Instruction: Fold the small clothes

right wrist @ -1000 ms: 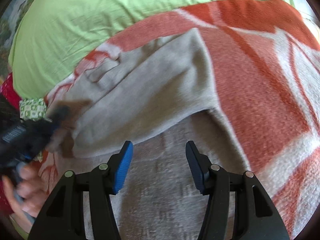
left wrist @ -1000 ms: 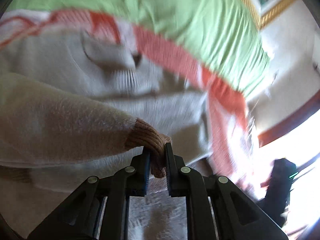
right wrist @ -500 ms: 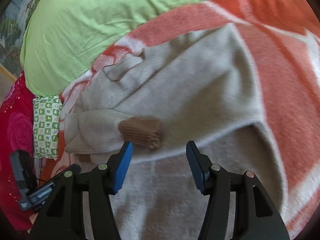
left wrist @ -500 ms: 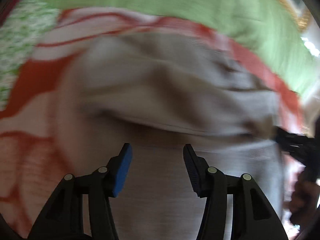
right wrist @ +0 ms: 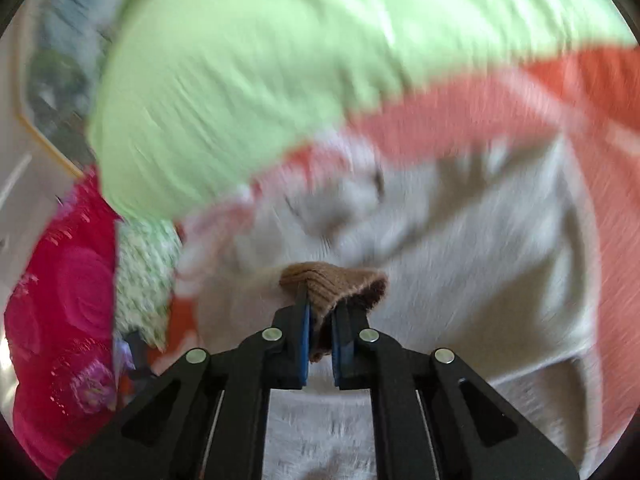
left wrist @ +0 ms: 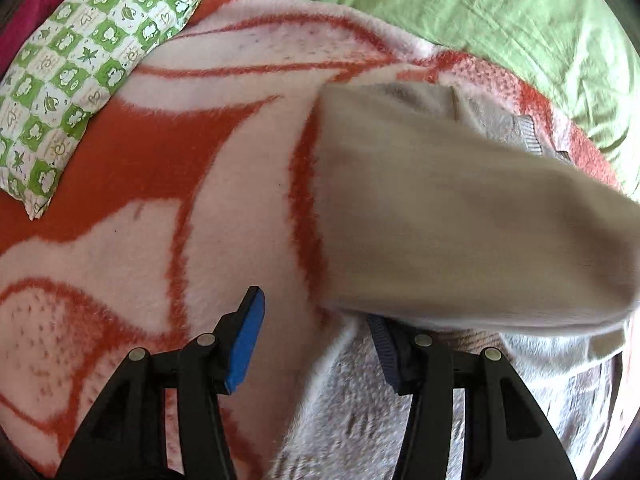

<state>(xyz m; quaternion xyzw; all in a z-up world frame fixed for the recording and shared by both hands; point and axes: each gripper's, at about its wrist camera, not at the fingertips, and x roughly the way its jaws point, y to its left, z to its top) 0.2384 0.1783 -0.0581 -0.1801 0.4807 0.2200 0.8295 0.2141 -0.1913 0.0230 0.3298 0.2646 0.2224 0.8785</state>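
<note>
A small beige knit sweater (left wrist: 432, 208) lies on an orange and white blanket (left wrist: 160, 208). In the left wrist view one sleeve stretches across it to the right. My left gripper (left wrist: 316, 344) is open and empty, low over the blanket at the sweater's left edge; the sleeve hides its right fingertip. In the right wrist view, which is blurred, my right gripper (right wrist: 320, 320) is shut on the sleeve's brown ribbed cuff (right wrist: 336, 284), held over the sweater's body (right wrist: 460, 240).
A green and white patterned pillow (left wrist: 68, 80) lies at the blanket's far left. A light green sheet (left wrist: 440, 4) covers the bed behind. A red flowered cloth (right wrist: 60, 300) lies at the left in the right wrist view.
My left gripper let go of the brown cuff, opened and swung left. My right gripper, open before, closed on that cuff and is moving with it.
</note>
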